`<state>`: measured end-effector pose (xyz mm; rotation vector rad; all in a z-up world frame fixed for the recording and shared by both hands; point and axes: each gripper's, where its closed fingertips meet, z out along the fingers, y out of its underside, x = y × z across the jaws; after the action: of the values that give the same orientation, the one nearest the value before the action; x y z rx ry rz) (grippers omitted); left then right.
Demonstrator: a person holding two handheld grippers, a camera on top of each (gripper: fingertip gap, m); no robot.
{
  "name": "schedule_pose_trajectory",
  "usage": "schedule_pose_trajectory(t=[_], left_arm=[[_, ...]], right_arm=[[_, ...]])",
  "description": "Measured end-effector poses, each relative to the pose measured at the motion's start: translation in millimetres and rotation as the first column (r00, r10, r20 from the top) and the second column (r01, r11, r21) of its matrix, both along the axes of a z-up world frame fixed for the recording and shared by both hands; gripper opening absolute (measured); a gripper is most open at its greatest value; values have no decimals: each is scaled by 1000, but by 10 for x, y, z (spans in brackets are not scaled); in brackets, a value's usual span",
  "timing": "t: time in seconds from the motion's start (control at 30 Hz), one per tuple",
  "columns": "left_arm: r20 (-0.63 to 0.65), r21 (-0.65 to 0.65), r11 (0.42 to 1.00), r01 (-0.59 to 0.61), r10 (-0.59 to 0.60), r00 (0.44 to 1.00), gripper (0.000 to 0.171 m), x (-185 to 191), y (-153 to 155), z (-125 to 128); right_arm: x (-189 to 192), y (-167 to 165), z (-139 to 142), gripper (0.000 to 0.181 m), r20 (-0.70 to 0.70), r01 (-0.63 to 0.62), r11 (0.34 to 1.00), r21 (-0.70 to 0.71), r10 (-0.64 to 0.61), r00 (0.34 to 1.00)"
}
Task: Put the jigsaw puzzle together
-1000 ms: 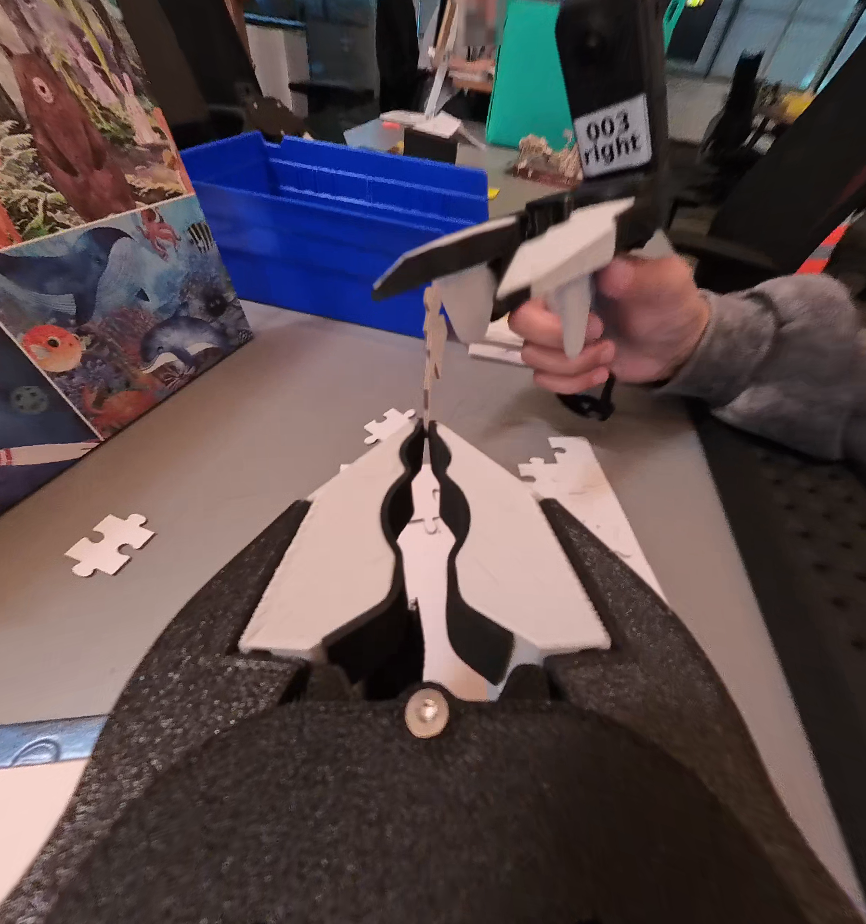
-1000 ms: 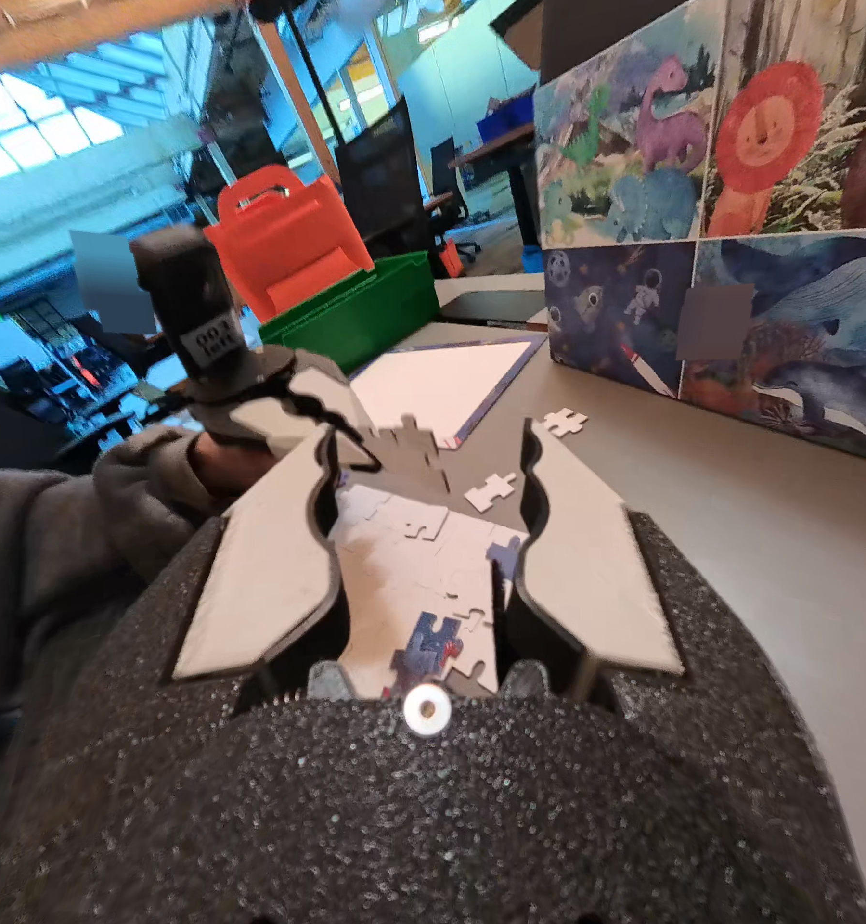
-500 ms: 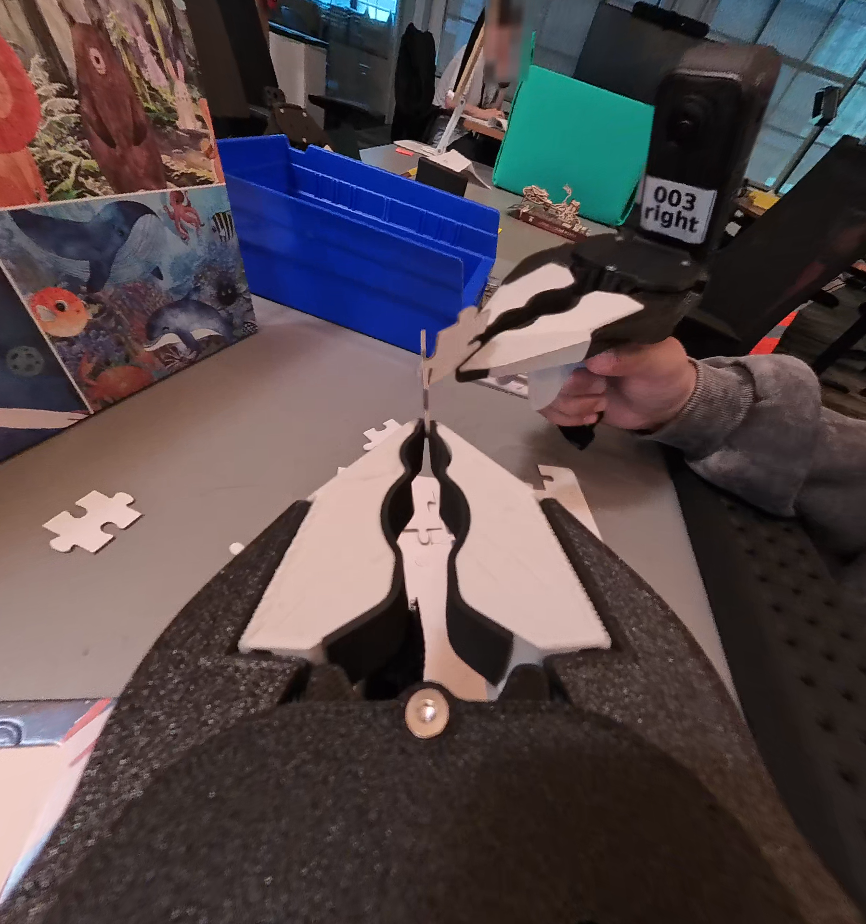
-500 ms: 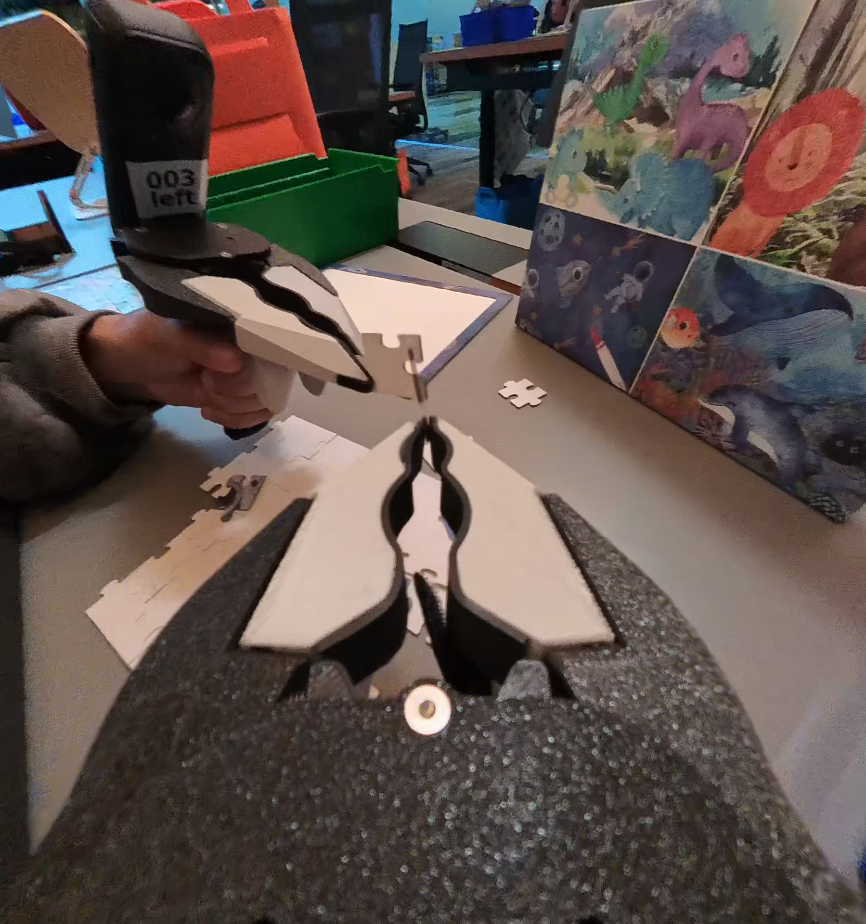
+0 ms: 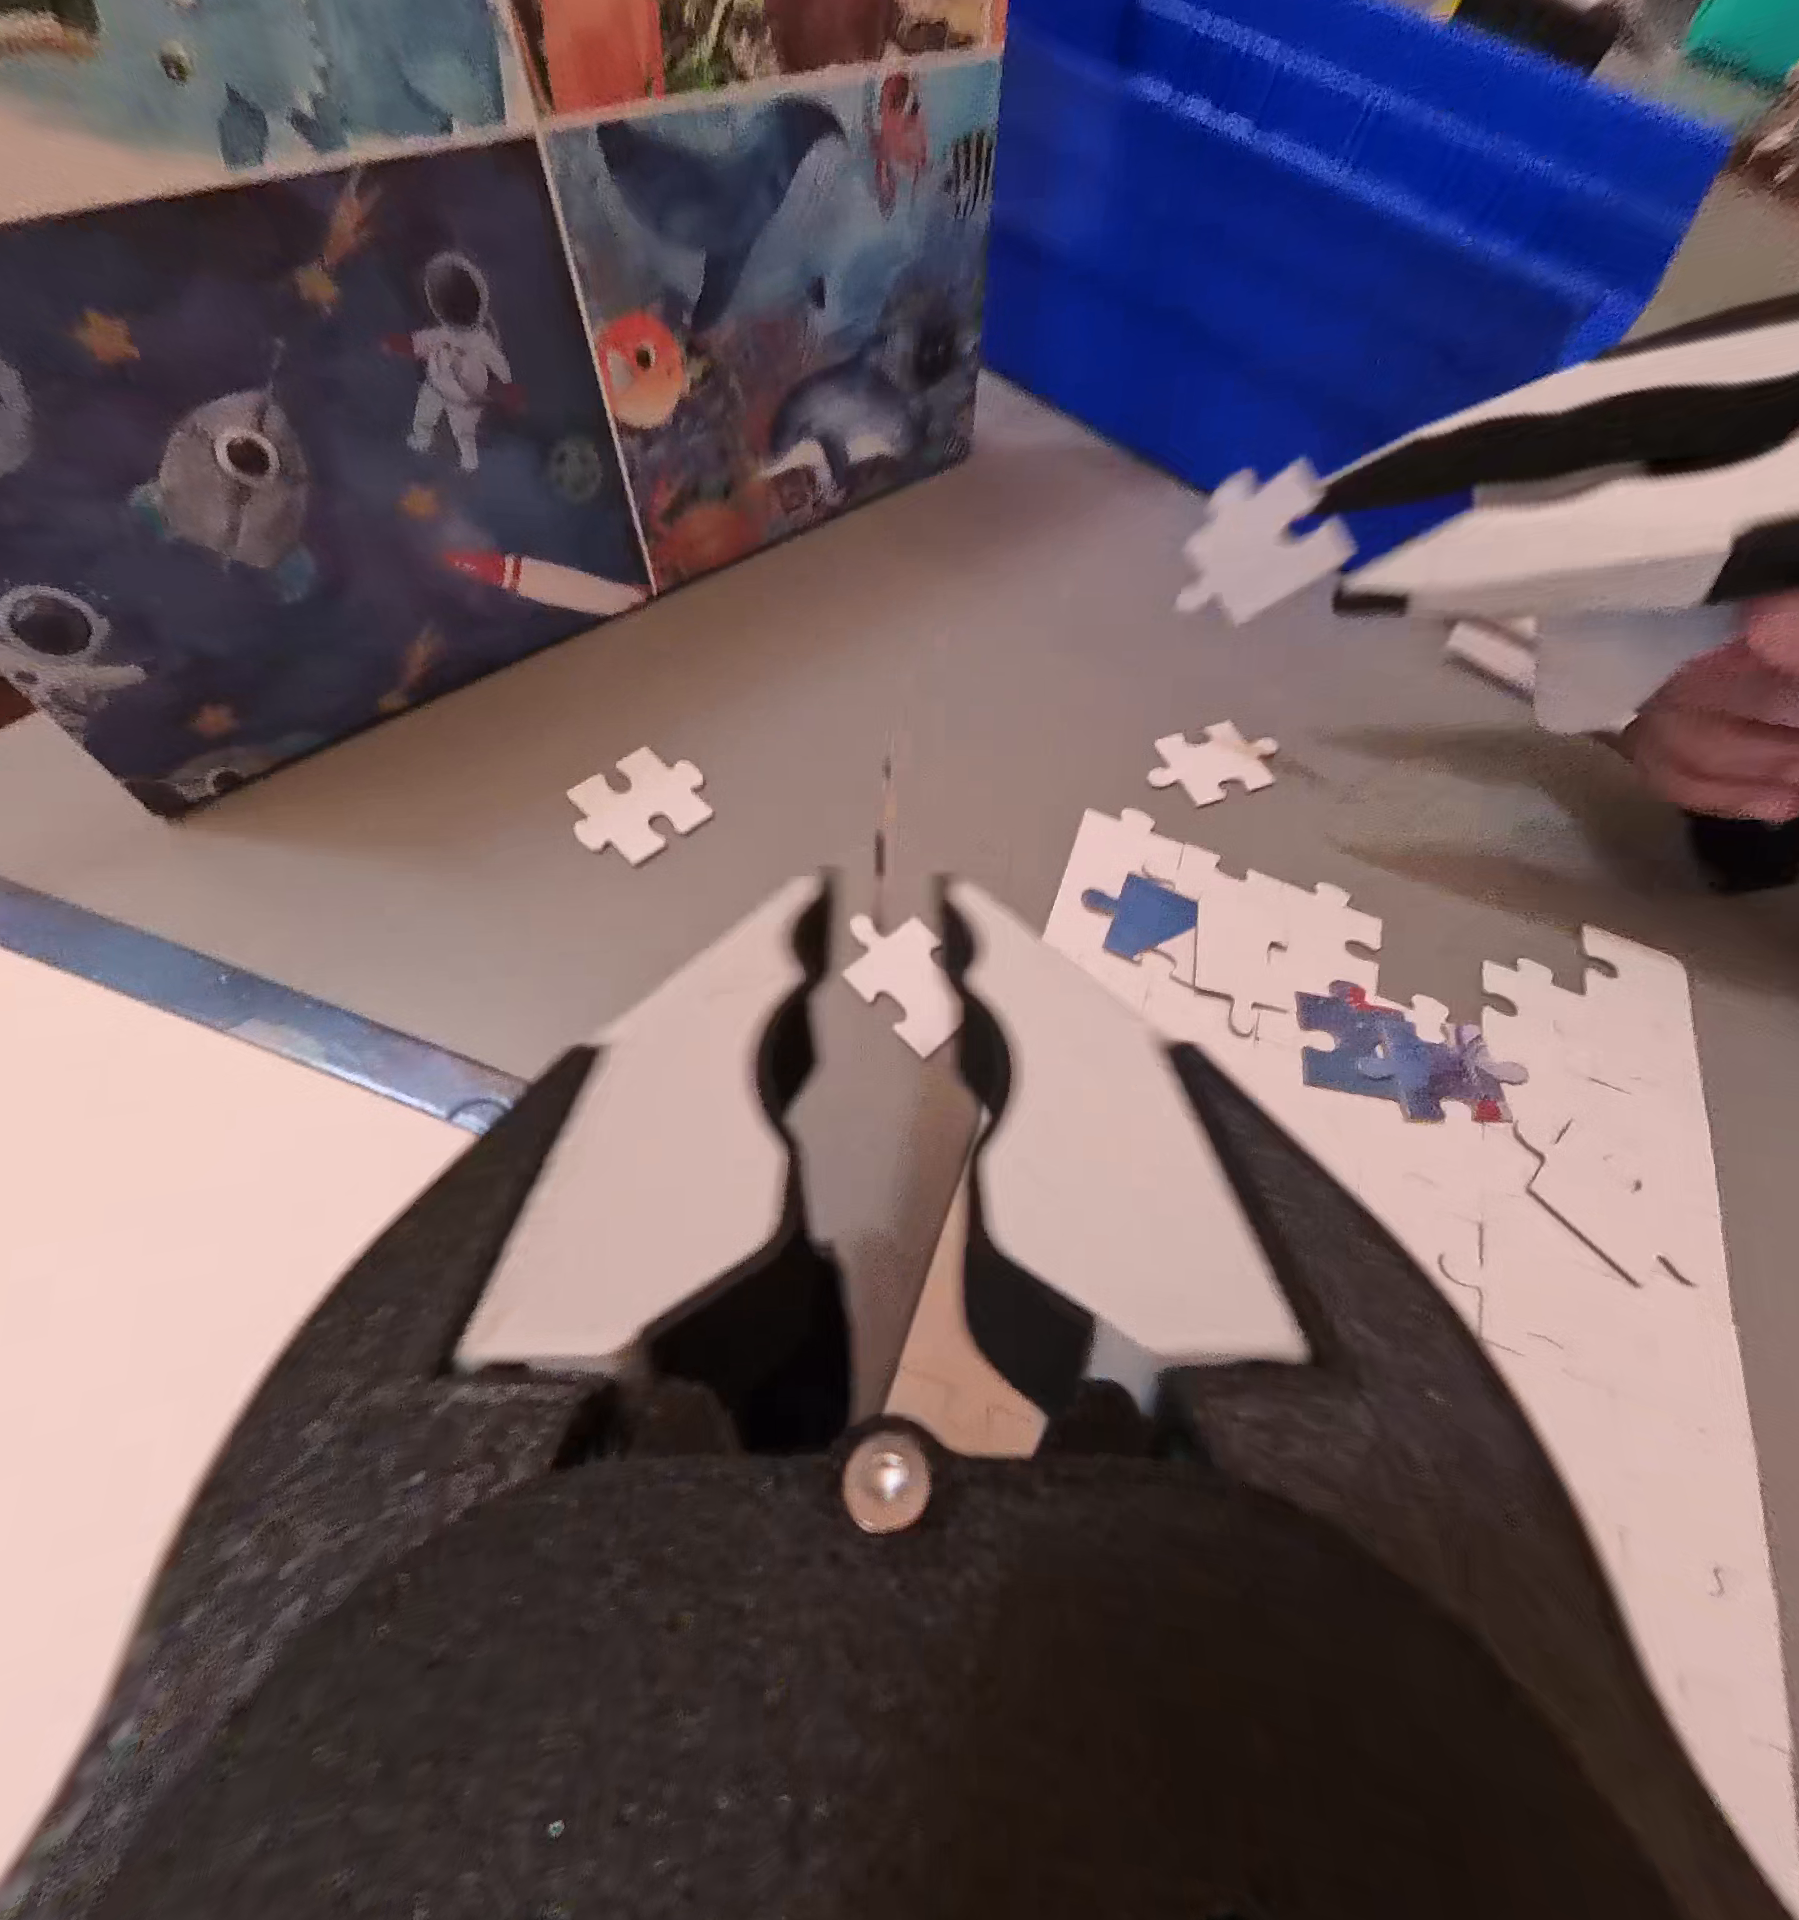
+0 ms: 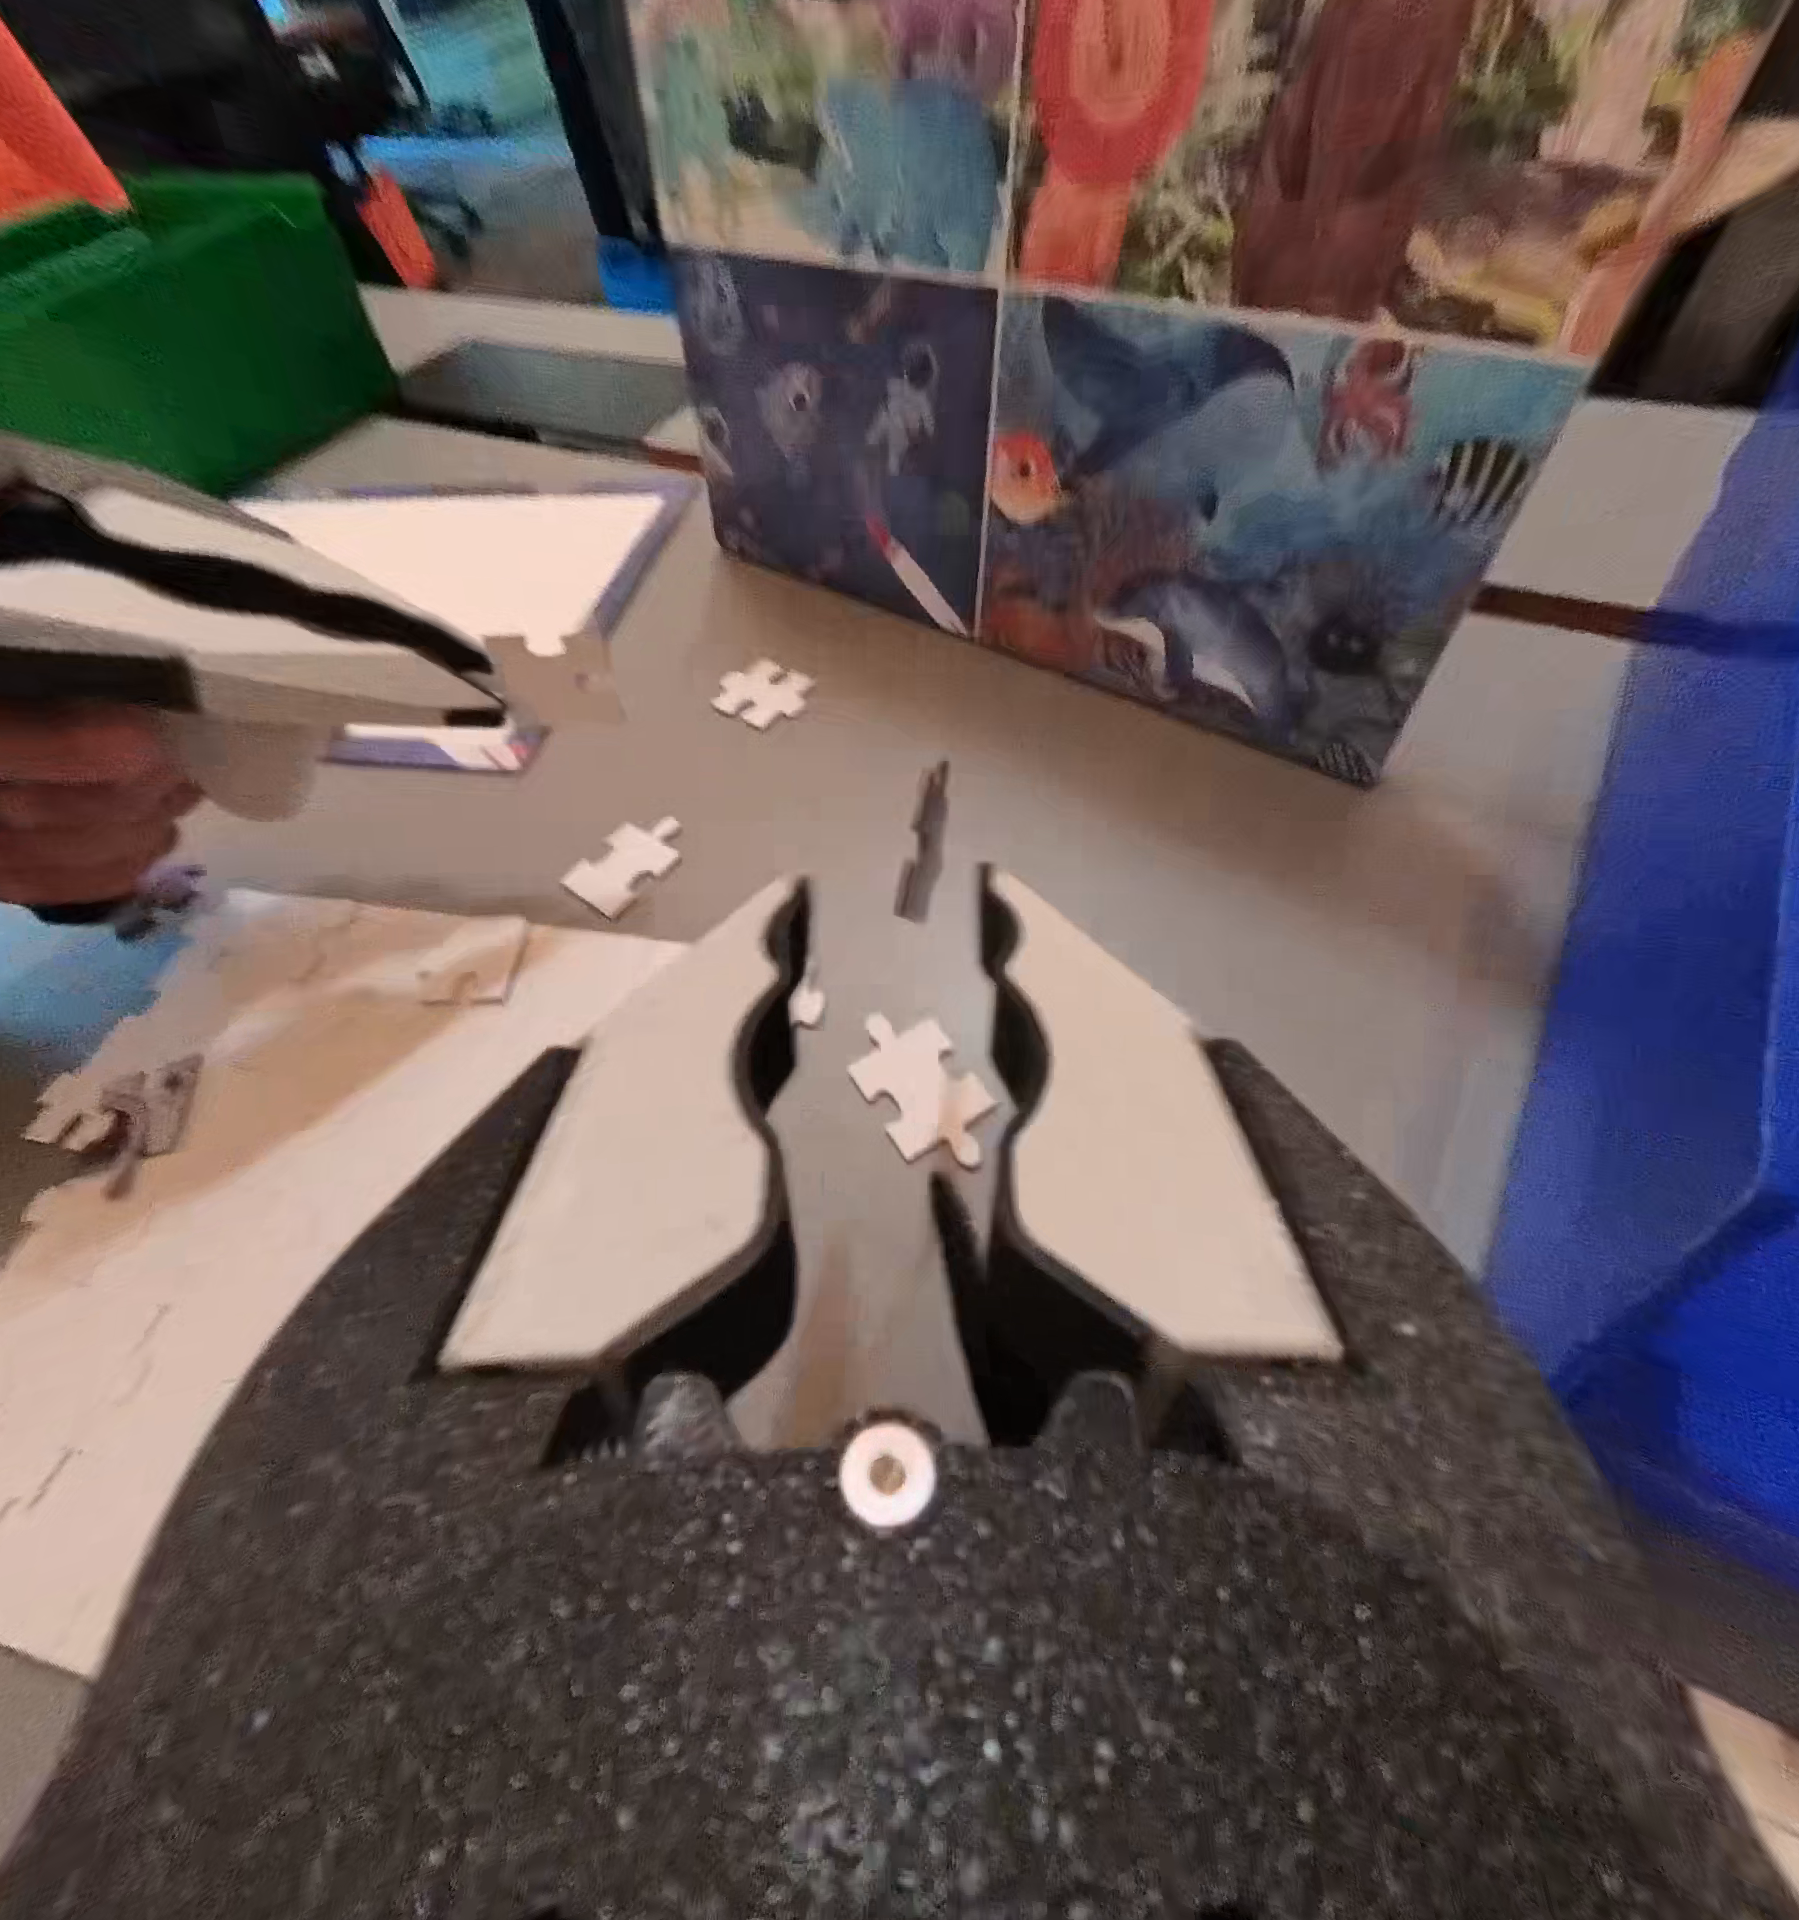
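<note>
Though left gripper (image 5: 884, 894) and right gripper (image 6: 893, 894) stand narrow around edge-on pieces (image 5: 884, 821), hold unconfirmed. Lay each flat below tips before mating tabs.

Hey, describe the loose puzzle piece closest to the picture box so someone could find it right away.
Find the picture box standing on the grey table. In front of its space-scene panel lies one blank white puzzle piece. Unlike the other loose pieces, it lies well clear of the assembled patch.
</note>
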<state>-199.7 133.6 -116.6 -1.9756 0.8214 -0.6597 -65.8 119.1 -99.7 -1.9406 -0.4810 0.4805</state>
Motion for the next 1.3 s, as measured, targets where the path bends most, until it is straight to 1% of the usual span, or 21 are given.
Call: schedule_pose_trajectory(t=[0.03,0.07,0.13,0.2,0.27,0.33,0.43,0.53,0.6,0.67,0.7,0.8,0.87,0.9,0.93,0.97,1.0,1.07,1.13,1.23,1.3], left_arm=[[-10,-34,999,2,-2,1000,46,12,-14,-37],[7,-71,997,20,-20,1000,55,43,-48,-45],[26,-107,991,76,-73,997,51,71,-126,-40],[-36,-139,978,158,-164,986,50,34,-261,-118],[-105,-213,930,299,-326,940,50,-10,-560,-247],[-183,-262,883,389,-441,879,49,-86,-801,-399],[-268,-265,888,376,-443,856,44,-113,-808,-561],[-267,-251,899,358,-420,867,38,-87,-759,-571],[-279,-234,910,341,-399,873,30,-94,-722,-582],[-293,-211,921,327,-379,878,24,-85,-686,-589],[-305,-200,926,321,-370,877,20,-89,-669,-593],[-312,-196,929,314,-363,878,20,-91,-664,-595],[-312,-197,930,312,-361,879,20,-94,-663,-595],[-310,-197,930,310,-359,880,20,-89,-661,-595],[-304,-195,931,308,-356,884,21,-74,-656,-595],[-296,-194,932,306,-353,888,21,-55,-654,-593],[-291,-195,931,308,-354,889,23,-40,-657,-592],[-294,-196,931,307,-354,888,23,-39,-659,-591],[-300,-191,932,308,-354,886,23,-41,-662,-595],[-310,-186,934,306,-351,884,23,-41,-663,-596],[-307,-189,935,299,-345,887,22,-41,-660,-597]], right_arm=[[30,23,-106,60,51,20,999,-32,-19,999],[9,20,-135,66,68,15,999,-38,-13,998],[-62,-11,-73,58,55,-15,1000,-9,15,998],[-72,-32,-104,49,98,-37,999,-5,37,994],[-141,-85,-234,45,131,-94,994,-63,101,986],[-311,-175,-404,49,86,-206,959,-195,226,970],[-478,-133,-516,60,-18,-296,904,-308,306,952],[-516,-145,-685,69,-15,-330,858,-394,353,935],[-537,-202,-684,68,-10,-342,857,-386,367,930],[-589,-281,-647,74,-47,-361,842,-402,374,926],[-618,-316,-614,83,-83,-374,831,-411,375,923],[-611,-327,-525,83,-189,-391,826,-406,343,920],[-601,-317,-358,75,-305,-422,829,-366,321,897],[-629,-366,-186,49,-396,-481,818,-316,348,850],[-695,-477,42,40,-520,-581,775,-249,399,756],[-731,-533,181,31,-595,-623,751,-217,405,695],[-752,-558,184,44,-592,-631,742,-226,410,694],[-707,-479,0,42,-437,-546,794,-267,406,803],[-587,-352,-230,50,-265,-423,851,-310,350,898],[-337,-289,-623,59,55,-262,895,-362,302,952],[-263,-341,-702,55,146,-206,907,-368,276,950]])
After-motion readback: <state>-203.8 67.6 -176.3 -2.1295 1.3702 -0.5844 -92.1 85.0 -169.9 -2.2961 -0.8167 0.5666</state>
